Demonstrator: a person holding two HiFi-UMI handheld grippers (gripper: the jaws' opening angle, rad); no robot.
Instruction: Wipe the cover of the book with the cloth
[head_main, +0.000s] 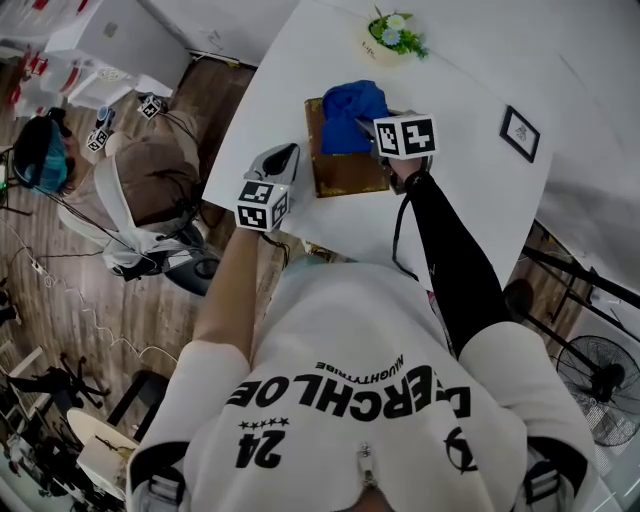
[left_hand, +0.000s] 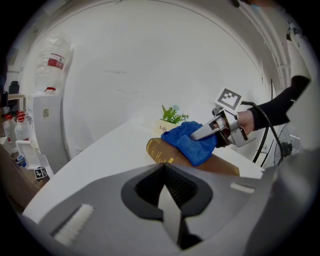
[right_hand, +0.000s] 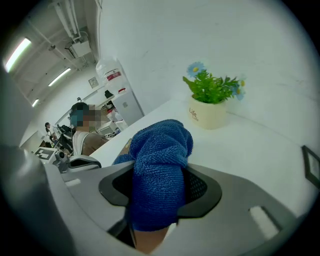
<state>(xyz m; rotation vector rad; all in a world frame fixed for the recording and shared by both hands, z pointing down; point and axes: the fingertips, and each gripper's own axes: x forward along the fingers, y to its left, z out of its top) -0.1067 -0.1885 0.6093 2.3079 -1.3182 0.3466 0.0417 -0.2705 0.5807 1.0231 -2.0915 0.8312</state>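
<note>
Right gripper (right_hand: 155, 200) is clenched on the blue cloth (right_hand: 161, 160), with a wad of it bunched between the jaws. The cloth sits on the far half of the book (head_main: 347, 172) cover and touches it. The near half of the brown cover is bare.

The book lies flat on the white bench (head_main: 470, 190), close to the near edge and toward the near-left corner.

Left gripper (left_hand: 170, 205) has its jaws together with nothing between them. It hangs over the bench's near-left corner, just beside the book's left edge. From its own view it looks clear of the book, not touching.

A flower pot (head_main: 392, 40) stands at the far edge of the bench, well apart from the book. A small black frame (head_main: 520, 132) lies flat near the right edge.

A person (head_main: 150, 185) is seated on the floor side, off the left edge of the bench.
</note>
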